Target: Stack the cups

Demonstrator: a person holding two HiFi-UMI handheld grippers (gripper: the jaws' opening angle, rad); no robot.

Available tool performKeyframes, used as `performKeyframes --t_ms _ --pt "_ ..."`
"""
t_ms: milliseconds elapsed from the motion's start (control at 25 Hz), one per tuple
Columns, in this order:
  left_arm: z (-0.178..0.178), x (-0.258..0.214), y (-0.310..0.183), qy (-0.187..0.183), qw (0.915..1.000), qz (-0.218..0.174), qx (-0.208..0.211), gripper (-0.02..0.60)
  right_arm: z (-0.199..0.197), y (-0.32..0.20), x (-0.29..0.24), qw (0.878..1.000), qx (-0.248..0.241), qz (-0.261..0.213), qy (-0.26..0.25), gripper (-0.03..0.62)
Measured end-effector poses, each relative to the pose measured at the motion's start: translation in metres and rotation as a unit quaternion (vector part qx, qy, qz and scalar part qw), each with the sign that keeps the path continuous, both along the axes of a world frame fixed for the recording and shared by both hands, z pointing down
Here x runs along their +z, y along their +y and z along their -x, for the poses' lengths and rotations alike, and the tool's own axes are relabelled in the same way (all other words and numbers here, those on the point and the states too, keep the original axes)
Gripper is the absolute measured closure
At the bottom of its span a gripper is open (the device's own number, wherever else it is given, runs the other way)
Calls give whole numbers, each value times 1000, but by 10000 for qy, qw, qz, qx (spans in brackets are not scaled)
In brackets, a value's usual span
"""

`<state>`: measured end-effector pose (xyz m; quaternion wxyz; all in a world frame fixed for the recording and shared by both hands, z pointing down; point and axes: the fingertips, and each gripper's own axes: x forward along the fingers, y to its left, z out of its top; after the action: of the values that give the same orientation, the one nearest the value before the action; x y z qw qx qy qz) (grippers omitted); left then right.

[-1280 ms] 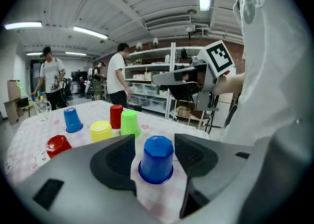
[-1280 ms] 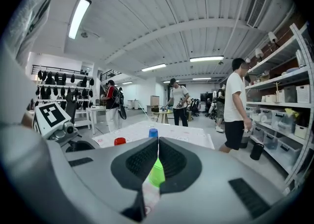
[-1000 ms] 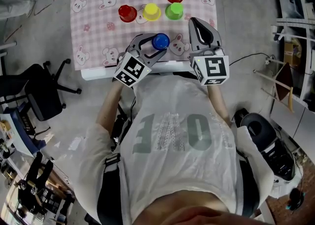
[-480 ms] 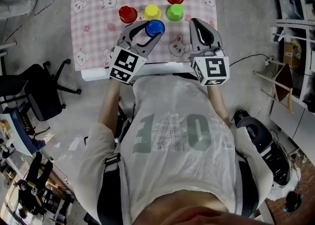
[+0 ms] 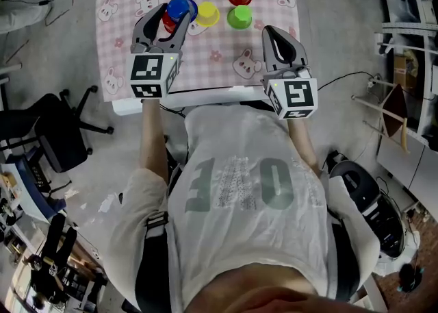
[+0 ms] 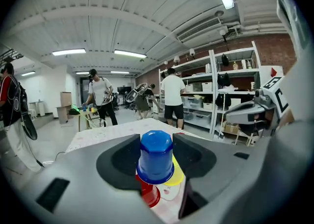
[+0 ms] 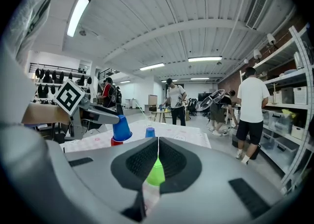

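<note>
Evidently the left claw (image 5: 174, 16) is pinching an upturned blue cup (image 6: 156, 157) by its sides. It holds the cup over the red cup (image 6: 148, 196) just beneath its jaws, probably to cap it. The right claw (image 7: 158, 144) hangs idle, pressed together and empty, with the green cup (image 7: 156, 173) ahead of it on the desk (image 5: 205, 65).

- A pink checked cloth (image 5: 123, 3) printed with white bunnies covers the tabletop (image 5: 205, 96), whose white front edge shows below it
- A black office chair (image 5: 58, 130) stands on the grey floor, left of the tabletop
- The person wears a white T-shirt (image 5: 239, 188) with grey print
- Metal shelving (image 6: 230, 90) stands along a brick wall, with a person in a white shirt (image 6: 172, 95) near it
- Strip lights (image 6: 130, 54) glow on the white ceiling
</note>
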<state>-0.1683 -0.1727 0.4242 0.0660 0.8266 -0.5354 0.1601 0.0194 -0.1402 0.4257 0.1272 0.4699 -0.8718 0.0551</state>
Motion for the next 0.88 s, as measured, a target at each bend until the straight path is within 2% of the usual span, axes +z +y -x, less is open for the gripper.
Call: performKeyframes --t_ms 480,880 --pt "0 21 -14 130 9995 286 -26 357 -10 6 5 9999 153 32 22 565" --pt "-1 21 -12 245 9995 172 -80 356 -14 8 7 9997 222 73 58 565"
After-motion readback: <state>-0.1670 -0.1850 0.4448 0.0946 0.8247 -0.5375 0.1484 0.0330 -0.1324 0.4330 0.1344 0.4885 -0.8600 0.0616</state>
